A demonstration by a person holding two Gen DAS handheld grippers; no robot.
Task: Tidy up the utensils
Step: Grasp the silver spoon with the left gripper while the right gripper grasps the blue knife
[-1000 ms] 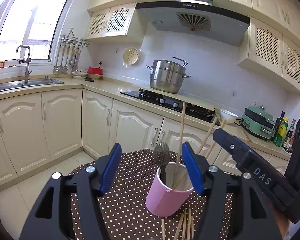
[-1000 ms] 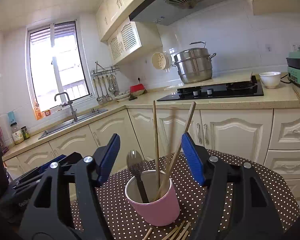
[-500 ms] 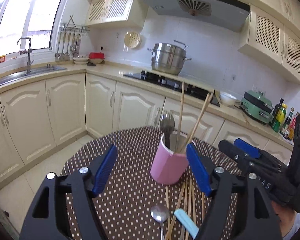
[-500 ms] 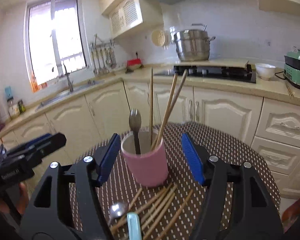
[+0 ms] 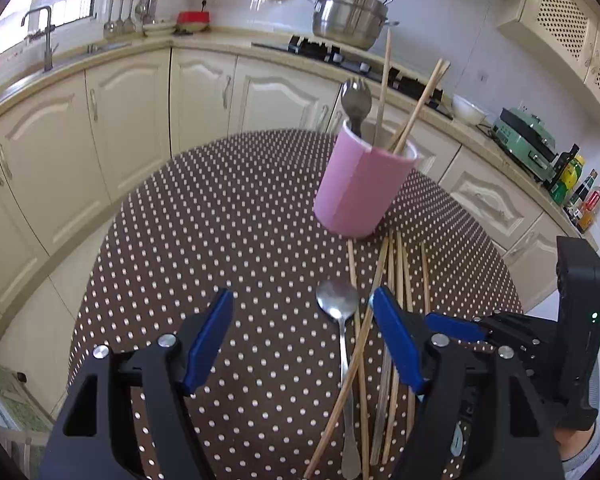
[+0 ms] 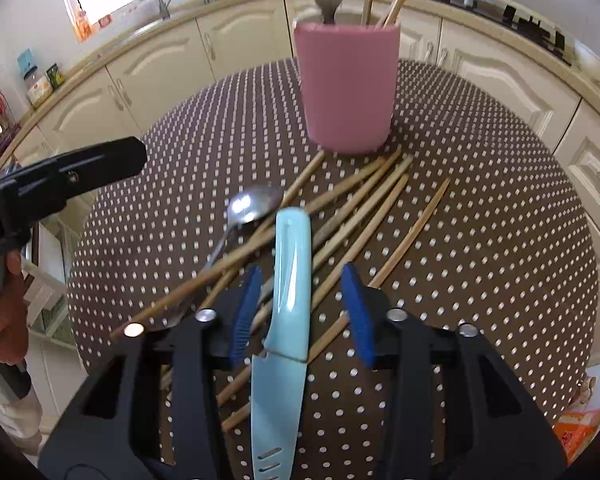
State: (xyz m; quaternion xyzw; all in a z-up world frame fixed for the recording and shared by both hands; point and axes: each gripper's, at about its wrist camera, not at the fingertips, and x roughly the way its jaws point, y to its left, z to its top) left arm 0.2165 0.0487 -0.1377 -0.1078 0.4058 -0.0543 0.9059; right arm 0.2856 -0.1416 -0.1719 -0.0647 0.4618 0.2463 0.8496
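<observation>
In the right wrist view, the light blue plastic knife (image 6: 290,300) lies lengthwise up the lower middle of the frame, its long axis running almost straight away from the camera. Its rounded end points toward the pink cylindrical cup (image 6: 348,88) at top centre. It lies on top of the loose wooden chopsticks (image 6: 356,216), which fan diagonally from lower left to upper right on the brown white-dotted tablecloth (image 6: 500,240). The right gripper (image 6: 300,304) straddles the knife; its jaws are closing, and a gap shows on both sides of the knife. A steel spoon (image 6: 252,204) lies left of the knife, bowl toward the cup. In the left wrist view, the left gripper (image 5: 302,340) has its jaws wide apart above the tablecloth, clamping nothing.
</observation>
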